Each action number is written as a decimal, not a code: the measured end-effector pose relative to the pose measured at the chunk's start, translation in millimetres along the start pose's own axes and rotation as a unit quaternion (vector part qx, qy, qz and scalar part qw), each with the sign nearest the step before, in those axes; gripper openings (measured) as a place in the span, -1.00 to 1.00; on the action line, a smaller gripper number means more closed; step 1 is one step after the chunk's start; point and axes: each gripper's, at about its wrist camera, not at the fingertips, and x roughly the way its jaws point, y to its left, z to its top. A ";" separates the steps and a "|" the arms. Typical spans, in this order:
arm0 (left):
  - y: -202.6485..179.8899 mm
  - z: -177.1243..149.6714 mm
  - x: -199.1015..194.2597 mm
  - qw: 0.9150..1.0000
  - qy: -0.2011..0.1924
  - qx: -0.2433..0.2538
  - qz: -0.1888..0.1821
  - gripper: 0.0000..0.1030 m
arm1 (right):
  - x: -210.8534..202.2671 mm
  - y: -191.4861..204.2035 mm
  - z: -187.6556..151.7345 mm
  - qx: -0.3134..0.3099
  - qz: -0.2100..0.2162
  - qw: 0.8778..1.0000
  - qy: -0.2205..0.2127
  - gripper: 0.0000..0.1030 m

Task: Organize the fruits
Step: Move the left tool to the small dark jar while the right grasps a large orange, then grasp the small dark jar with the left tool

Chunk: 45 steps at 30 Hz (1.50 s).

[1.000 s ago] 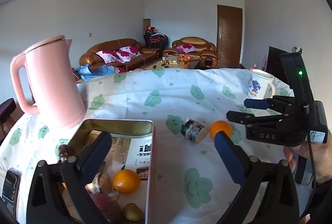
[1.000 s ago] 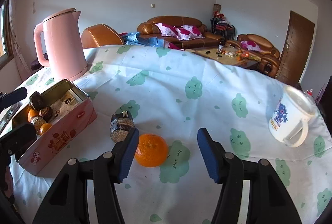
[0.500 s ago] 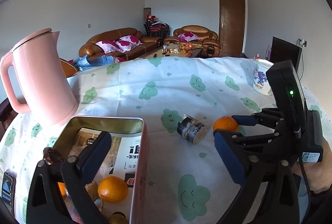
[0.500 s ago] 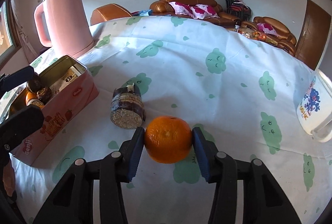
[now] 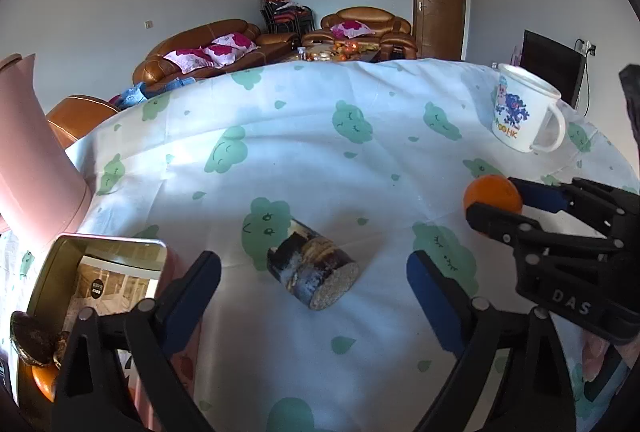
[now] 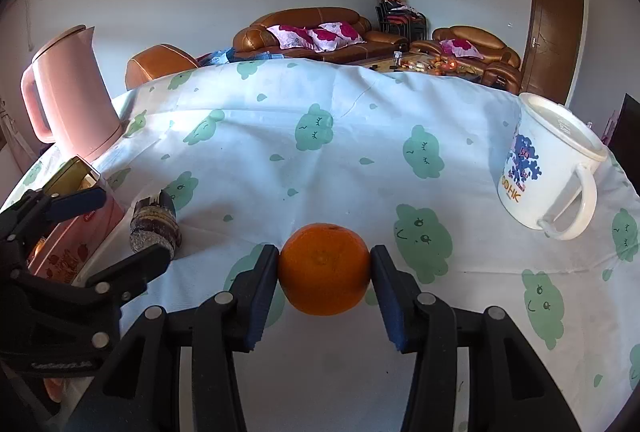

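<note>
The orange (image 6: 325,269) is clamped between the blue pads of the right gripper (image 6: 325,274); both pads press against its sides. In the left wrist view the same orange (image 5: 493,194) is seen at the tips of the right gripper (image 5: 496,198), near the right edge of the table, in front of the white mug (image 5: 525,112). Whether the orange is lifted clear of the tablecloth (image 6: 360,136) or is resting on it cannot be told.

The jaws of the left gripper (image 5: 314,292) stand wide apart and have just been closing slightly. No pad touches anything. The small dark jar (image 5: 312,270) is lying on its side on the tablecloth, between the two spread fingers and a little beyond their tips. In the right wrist view the jar (image 6: 155,230) is seen just beside the pink tin (image 6: 80,232), with the left gripper (image 6: 116,232) in front of it.

The open tin (image 5: 100,272) is placed at the lower left in the left wrist view. A second orange fruit (image 5: 42,382) and a dark brown fruit (image 5: 30,338) are partly visible inside it at the frame edge. The pink kettle (image 6: 70,96) stands behind the tin. The mug (image 6: 552,168) stands upright at the right side of the table, well apart from the tin
</note>
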 end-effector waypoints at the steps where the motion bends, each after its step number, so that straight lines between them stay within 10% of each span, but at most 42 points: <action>1: 0.3 1.4 4.2 1.000 0.005 -0.002 -0.003 0.77 | 0.0 0.5 0.1 0.000 0.000 1.000 -0.002 -0.05; 12: 5.3 2.6 18.5 0.999 0.033 -0.014 -0.036 0.06 | -6.1 3.9 -0.2 0.000 0.023 1.000 -0.019 -0.05; 45: 7.7 -7.8 -22.3 0.997 -0.049 -0.009 -0.059 0.06 | -24.5 13.4 -3.1 -0.021 0.026 0.997 -0.069 -0.05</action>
